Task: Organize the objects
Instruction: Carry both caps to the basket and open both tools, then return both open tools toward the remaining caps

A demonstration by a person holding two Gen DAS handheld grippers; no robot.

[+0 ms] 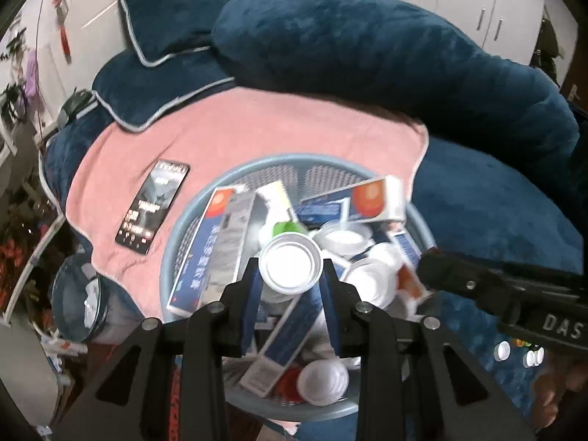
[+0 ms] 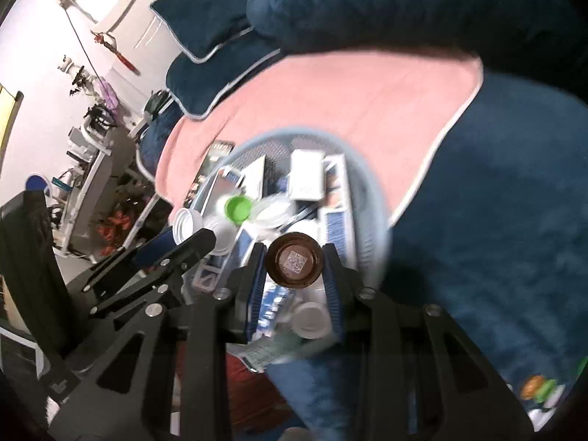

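Left claw [image 1: 290,275] clamped on a white bottle [image 1: 290,265], seen bottom-on, above a round blue mesh basket [image 1: 191,217]. Right claw [image 2: 294,262] clamped on a brown bottle [image 2: 294,261] whose base bears a square code label, also above the basket [image 2: 371,198]. The basket stands on a pink towel [image 1: 257,128] spread over a dark blue bed [image 1: 496,205] and holds blue-and-white cartons [image 1: 213,253], white bottles and jars [image 1: 323,380] and a green cap [image 2: 238,210]. A phone [image 1: 152,207] lies on the towel just left of the basket. Blue pillows [image 1: 165,29] lie beyond the towel.
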